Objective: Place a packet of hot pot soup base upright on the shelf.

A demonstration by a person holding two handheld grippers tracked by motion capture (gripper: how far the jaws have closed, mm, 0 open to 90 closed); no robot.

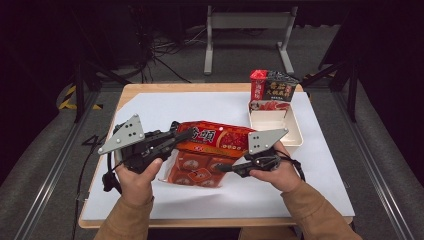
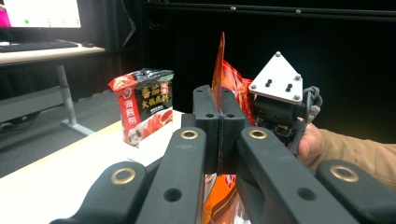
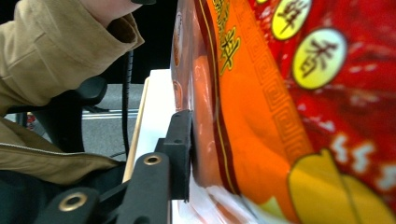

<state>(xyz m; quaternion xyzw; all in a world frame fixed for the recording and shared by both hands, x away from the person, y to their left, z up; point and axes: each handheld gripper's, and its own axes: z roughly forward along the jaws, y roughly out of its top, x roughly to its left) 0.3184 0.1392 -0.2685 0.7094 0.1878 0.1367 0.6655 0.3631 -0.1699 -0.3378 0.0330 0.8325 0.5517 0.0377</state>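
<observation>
A red and orange snack bag (image 1: 210, 150) is held up over the white sheet between my two grippers. My left gripper (image 1: 187, 134) is shut on the bag's top left edge; in the left gripper view its jaws (image 2: 220, 100) meet flat on the thin seal of the bag (image 2: 229, 77). My right gripper (image 1: 222, 167) reaches in from the right at the bag's lower edge. In the right gripper view one black finger (image 3: 181, 144) lies against the bag (image 3: 289, 116), which fills the gap and hides the other finger.
A white rectangular container (image 1: 296, 135) stands at the back right of the white sheet (image 1: 160, 107). A red and black seasoning packet (image 1: 272, 90) (image 2: 147, 105) stands upright against its far end. Beyond the table is a grey metal frame (image 1: 247, 22).
</observation>
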